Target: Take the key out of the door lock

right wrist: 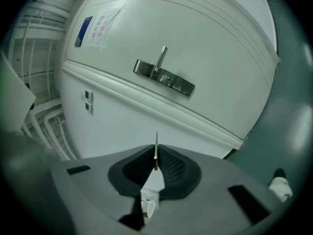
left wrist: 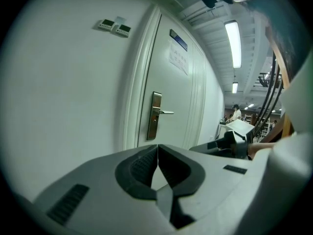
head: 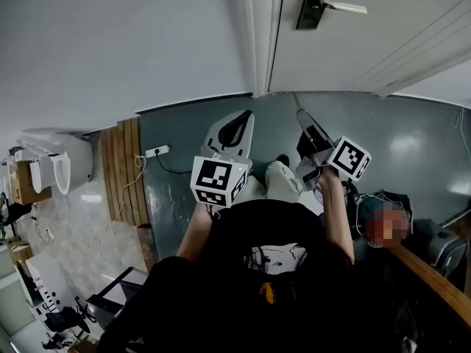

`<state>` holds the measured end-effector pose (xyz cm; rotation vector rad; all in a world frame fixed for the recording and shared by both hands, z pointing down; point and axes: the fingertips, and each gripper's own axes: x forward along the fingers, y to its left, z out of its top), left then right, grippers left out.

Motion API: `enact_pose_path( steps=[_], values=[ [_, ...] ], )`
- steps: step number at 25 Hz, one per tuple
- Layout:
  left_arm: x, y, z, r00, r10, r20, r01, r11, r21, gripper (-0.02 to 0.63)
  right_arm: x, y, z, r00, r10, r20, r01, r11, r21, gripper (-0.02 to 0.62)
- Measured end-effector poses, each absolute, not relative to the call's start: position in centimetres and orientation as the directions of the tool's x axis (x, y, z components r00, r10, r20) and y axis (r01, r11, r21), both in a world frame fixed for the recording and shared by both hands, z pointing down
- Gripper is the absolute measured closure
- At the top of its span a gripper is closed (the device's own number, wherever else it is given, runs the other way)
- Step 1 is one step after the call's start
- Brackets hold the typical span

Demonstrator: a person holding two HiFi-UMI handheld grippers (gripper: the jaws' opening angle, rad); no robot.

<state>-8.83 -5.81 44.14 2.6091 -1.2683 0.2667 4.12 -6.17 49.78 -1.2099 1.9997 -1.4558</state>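
The white door (head: 368, 43) stands closed ahead, its metal lock plate and lever handle (head: 331, 4) at the top of the head view. In the right gripper view the lock plate (right wrist: 164, 77) shows some way off, with no key seen in it. My right gripper (right wrist: 156, 156) is shut on a thin metal key (right wrist: 156, 148), whose blade sticks out past the pads. It hangs low and well back from the door (head: 302, 120). My left gripper (left wrist: 157, 150) is shut with nothing in it, also held low (head: 234, 127), and faces the handle (left wrist: 155, 115).
A grey floor (head: 412, 145) runs up to the door. A white power strip (head: 157, 151) lies by wooden boards (head: 124, 171) on the left. Two wall switches (left wrist: 113, 26) sit beside the door frame. A paper notice (left wrist: 178, 58) hangs on the door.
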Motion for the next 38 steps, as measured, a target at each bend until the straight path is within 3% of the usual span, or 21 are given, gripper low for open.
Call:
enact_pose_path(
  steps=[13, 38],
  values=[
    [-13.7, -1.0, 43.2, 0.619, -0.760, 0.199, -0.785, -0.606, 0.128, 0.597, -1.4, -0.3, 47.4, -0.589, -0.794, 0.151, -0.487, 0.199, -0.851, 0.575],
    [-10.6, 1.7, 42.3, 0.730, -0.664, 0.163, -0.680, -0.729, 0.079, 0.597, 2.4, 2.1, 44.4, -0.509, -0.852, 0.123, -0.576, 0.231, -0.784, 0.575]
  ],
)
